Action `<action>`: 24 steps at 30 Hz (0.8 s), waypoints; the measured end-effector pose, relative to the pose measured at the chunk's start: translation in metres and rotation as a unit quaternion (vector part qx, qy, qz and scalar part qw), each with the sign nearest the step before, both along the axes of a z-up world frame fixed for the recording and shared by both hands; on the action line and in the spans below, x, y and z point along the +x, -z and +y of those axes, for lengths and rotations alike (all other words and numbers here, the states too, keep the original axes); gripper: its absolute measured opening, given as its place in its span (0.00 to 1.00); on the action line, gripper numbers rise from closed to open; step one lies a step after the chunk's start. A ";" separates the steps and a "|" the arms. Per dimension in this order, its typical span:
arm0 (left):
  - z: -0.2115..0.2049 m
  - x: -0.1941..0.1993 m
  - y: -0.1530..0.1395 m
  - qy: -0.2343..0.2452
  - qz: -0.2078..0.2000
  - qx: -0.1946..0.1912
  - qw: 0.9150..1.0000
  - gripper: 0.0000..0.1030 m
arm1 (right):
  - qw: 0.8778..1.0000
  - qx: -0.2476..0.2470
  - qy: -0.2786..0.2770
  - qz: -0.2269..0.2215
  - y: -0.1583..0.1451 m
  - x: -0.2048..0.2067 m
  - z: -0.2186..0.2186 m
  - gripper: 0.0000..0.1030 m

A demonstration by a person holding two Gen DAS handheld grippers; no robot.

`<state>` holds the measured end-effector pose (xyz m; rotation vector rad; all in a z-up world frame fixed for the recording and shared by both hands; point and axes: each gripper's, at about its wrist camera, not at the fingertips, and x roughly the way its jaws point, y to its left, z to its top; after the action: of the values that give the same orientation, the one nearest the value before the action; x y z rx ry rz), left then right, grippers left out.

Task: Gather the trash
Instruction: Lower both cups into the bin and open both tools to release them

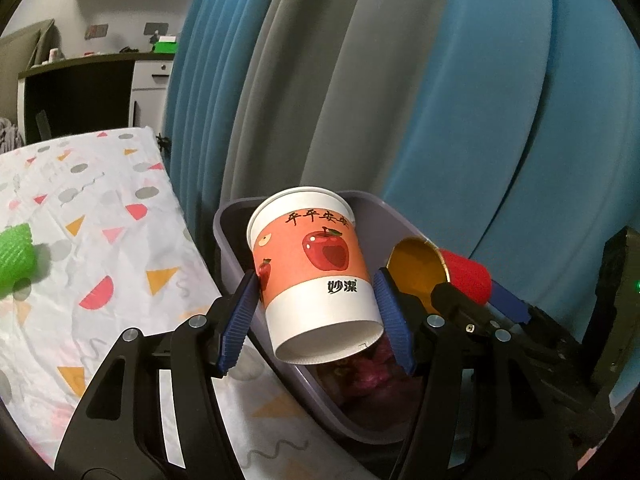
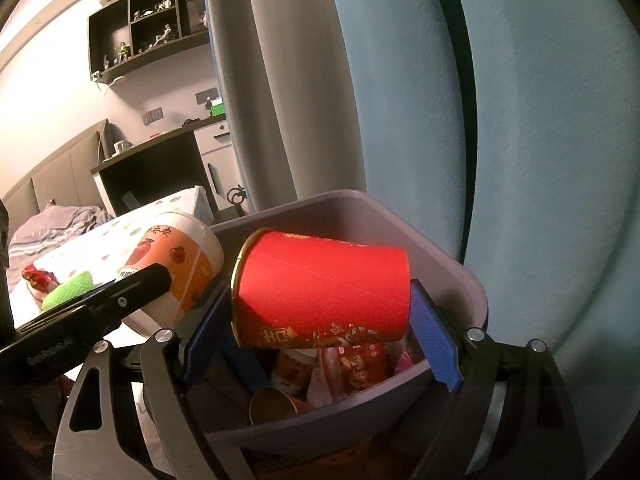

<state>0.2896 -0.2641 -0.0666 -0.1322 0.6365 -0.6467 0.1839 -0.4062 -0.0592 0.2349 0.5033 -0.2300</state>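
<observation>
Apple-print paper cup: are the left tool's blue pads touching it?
Touching. In the left wrist view both pads of the left tool press the apple-print paper cup above the grey bin.

Curtain closes behind bin; trash fills it.

We cannot see the bin's floor from the left wrist: the apple cup covers it, and the dark purplish mass below the cup is too blurred to name. From the right wrist, the red cup hides much of the bin's contents. The shelf figurines far above the bin are too small to tell.
</observation>
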 end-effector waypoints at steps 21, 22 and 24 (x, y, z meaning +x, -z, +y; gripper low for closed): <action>0.049 -0.015 -0.014 -0.076 0.001 0.022 0.997 0.84 | 1.000 -0.004 0.002 -0.021 -0.015 -0.011 0.005 0.81; 0.050 -0.016 -0.015 -0.081 -0.003 0.025 0.996 0.84 | 1.000 -0.003 0.002 -0.023 -0.016 -0.013 0.006 0.81; 0.056 -0.022 -0.019 -0.098 -0.014 0.042 0.994 0.85 | 1.000 -0.002 -0.001 -0.026 -0.019 -0.016 0.012 0.81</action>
<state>0.2674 -0.2081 -0.0475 -0.1066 0.6138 -0.4305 0.1680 -0.3946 -0.0401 0.2362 0.4522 -0.2224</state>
